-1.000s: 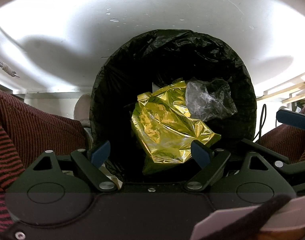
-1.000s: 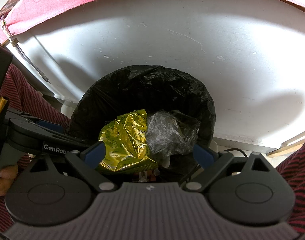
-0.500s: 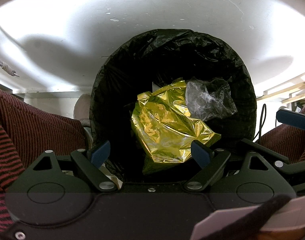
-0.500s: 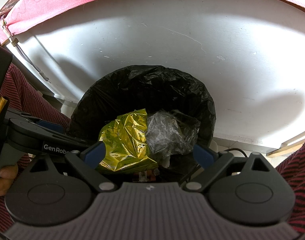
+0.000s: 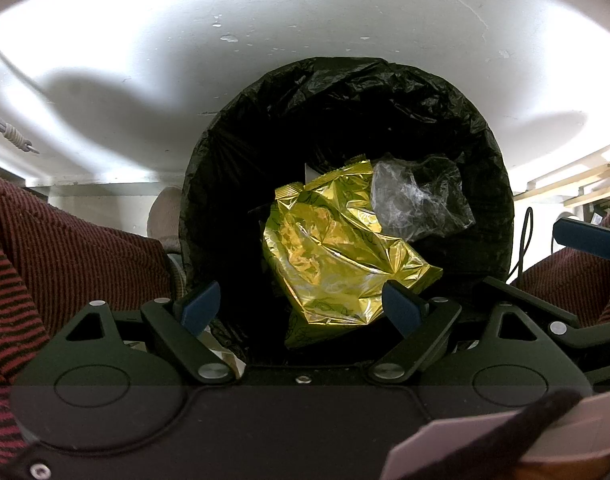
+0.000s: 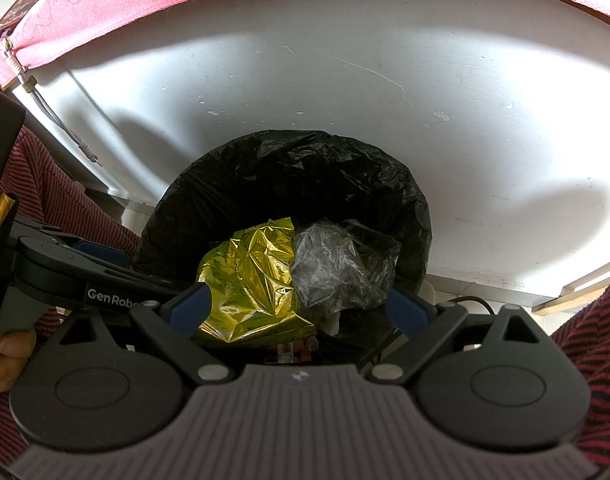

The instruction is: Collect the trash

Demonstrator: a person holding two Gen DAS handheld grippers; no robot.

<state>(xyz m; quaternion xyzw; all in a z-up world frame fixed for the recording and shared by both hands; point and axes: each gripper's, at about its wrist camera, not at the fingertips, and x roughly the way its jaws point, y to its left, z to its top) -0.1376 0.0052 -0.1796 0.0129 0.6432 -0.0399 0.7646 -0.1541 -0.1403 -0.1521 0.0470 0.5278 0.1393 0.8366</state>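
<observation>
Hovering with jaws spread wide and empty, both the left gripper (image 5: 301, 306) and right gripper (image 6: 299, 308) are facing a light, crinkly gold wrapper (image 5: 333, 264), probably best pinched at its crimped edge.

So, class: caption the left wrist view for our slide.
Open left gripper above a black-lined bin holding a gold wrapper and clear plastic.
</observation>
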